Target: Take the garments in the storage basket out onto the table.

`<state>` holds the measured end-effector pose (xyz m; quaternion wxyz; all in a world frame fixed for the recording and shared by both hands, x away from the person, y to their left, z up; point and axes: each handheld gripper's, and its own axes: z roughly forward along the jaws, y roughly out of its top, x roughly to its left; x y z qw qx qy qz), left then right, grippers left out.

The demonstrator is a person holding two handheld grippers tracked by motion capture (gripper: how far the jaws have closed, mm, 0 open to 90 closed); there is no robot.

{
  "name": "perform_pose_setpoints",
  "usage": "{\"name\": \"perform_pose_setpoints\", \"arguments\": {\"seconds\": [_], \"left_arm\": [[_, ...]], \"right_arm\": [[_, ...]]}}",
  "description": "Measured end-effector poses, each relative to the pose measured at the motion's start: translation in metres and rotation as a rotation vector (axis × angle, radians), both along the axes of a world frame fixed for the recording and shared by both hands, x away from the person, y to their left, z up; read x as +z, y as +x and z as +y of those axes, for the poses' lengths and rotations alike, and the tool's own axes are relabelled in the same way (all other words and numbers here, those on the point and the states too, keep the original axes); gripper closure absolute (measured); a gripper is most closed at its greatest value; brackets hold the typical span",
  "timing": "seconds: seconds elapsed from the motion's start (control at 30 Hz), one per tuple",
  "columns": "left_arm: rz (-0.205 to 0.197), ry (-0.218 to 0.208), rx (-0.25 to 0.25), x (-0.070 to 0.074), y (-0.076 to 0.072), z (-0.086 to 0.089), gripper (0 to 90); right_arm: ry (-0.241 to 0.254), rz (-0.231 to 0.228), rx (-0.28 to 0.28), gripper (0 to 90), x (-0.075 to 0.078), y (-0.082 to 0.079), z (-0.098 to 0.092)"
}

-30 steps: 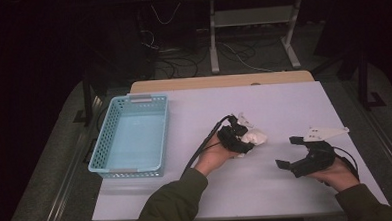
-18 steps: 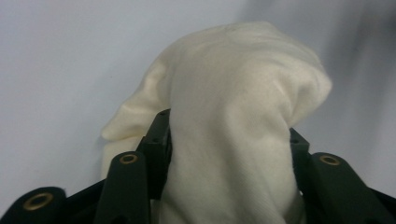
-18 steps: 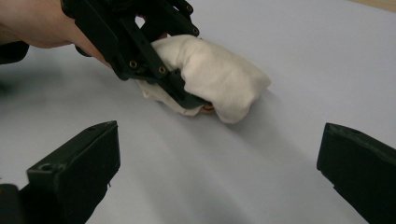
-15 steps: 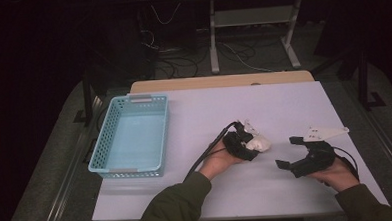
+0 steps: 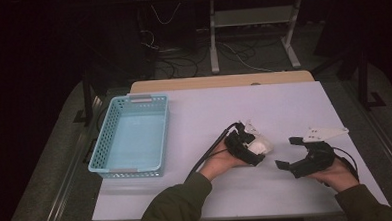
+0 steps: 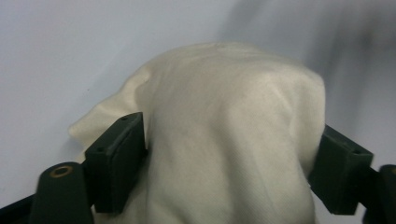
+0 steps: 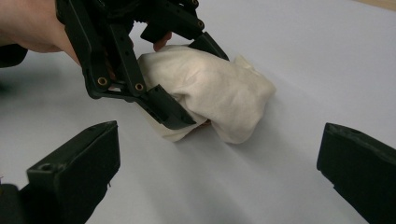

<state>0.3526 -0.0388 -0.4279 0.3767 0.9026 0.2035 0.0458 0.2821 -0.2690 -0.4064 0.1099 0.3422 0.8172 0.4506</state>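
Note:
A cream cloth (image 5: pixel 260 146) lies bunched on the white table (image 5: pixel 283 101), right of centre. My left gripper (image 5: pixel 254 145) straddles it. In the left gripper view the cloth (image 6: pixel 224 140) bulges up through the whole gap of the left gripper (image 6: pixel 229 144). Those jaws have just been opening and now stand wide, with the cloth between them resting on the table. The right gripper view shows the cloth (image 7: pixel 219 93) and the left gripper (image 7: pixel 205 86) just ahead of my right gripper (image 7: pixel 219 149). My right gripper (image 5: pixel 286 151) is open and empty, to the right of the cloth.
A light blue plastic basket (image 5: pixel 126 169) stands empty on the left part of the table. A black cable (image 5: pixel 211 152) trails from the left gripper toward the front edge. Dark floor, cables and a metal stand lie beyond the table's far edge.
The left gripper's jaws have spread wider around the cloth, and the left hand has shifted slightly right. The bundle has settled on the table. The right hand has stayed put.

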Motion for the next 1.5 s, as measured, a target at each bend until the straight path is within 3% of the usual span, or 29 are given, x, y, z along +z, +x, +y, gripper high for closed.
{"name": "perform_pose_setpoints", "arguments": {"seconds": [0.43,0.6,1.03,1.27,1.5], "left_arm": [[0.023,-0.044,-0.018,0.011,0.001,0.009,0.0],[0.02,-0.065,-0.037,0.016,0.0,0.014,0.0],[0.023,-0.089,-0.021,0.024,0.0,0.035,0.0],[0.0,-0.071,-0.01,0.03,-0.005,0.058,0.0],[-0.022,-0.09,0.02,0.034,-0.013,0.077,0.0]], "right_arm": [[0.001,-0.001,0.004,0.0,0.0,0.0,-0.002],[0.006,0.004,0.002,0.0,0.0,0.001,-0.002],[0.01,0.009,-0.006,0.0,0.0,0.003,-0.004],[0.008,0.008,-0.005,0.0,-0.001,0.003,-0.005],[0.011,0.004,-0.008,0.0,0.0,0.001,-0.005]]}}
